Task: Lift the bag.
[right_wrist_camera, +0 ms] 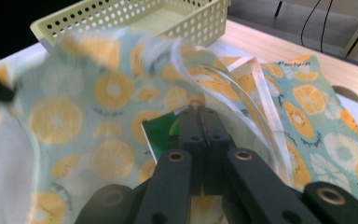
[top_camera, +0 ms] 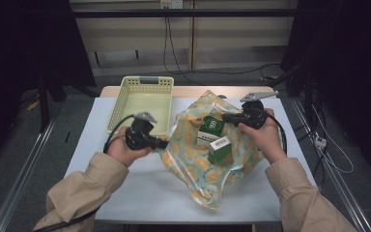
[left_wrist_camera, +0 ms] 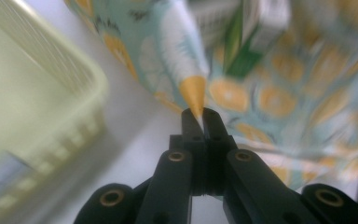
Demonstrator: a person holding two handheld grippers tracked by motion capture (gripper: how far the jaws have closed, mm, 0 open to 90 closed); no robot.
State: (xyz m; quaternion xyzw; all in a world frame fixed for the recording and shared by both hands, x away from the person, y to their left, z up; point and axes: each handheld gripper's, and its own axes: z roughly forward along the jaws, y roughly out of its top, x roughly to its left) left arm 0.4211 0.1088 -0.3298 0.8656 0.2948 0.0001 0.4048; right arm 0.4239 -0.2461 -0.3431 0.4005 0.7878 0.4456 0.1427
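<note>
Dark curtains and a pale wall panel with trailing cables stand behind a white worktop (top_camera: 140, 188) with a wooden far edge.

At the centre, the left hand-held gripper (top_camera: 163, 143) has its jaws pinched together on the left rim of a citrus-print bag (top_camera: 207, 164); the left gripper view shows a fold of that printed film (left_wrist_camera: 193, 91) caught right between the black tips. The right hand-held gripper (top_camera: 227, 117) is likewise clamped on the bag's far right rim, and the right gripper view shows the clear edge of the film (right_wrist_camera: 200, 100) nipped at its tips. Between the two, the bag's mouth is held apart.

From above, two green boxes show inside the bag: one with a white logo (top_camera: 213, 125) and one with a barcode label (top_camera: 221, 147). The right gripper view shows just a green corner (right_wrist_camera: 161, 133) through the film.

Just left of the bag stands one pale yellow perforated basket (top_camera: 125, 104), its holes crisp in the right gripper view (right_wrist_camera: 121, 18) and blurred in the left (left_wrist_camera: 51, 84).

Two hands, two grippers, one bag, two boxes, one basket.
</note>
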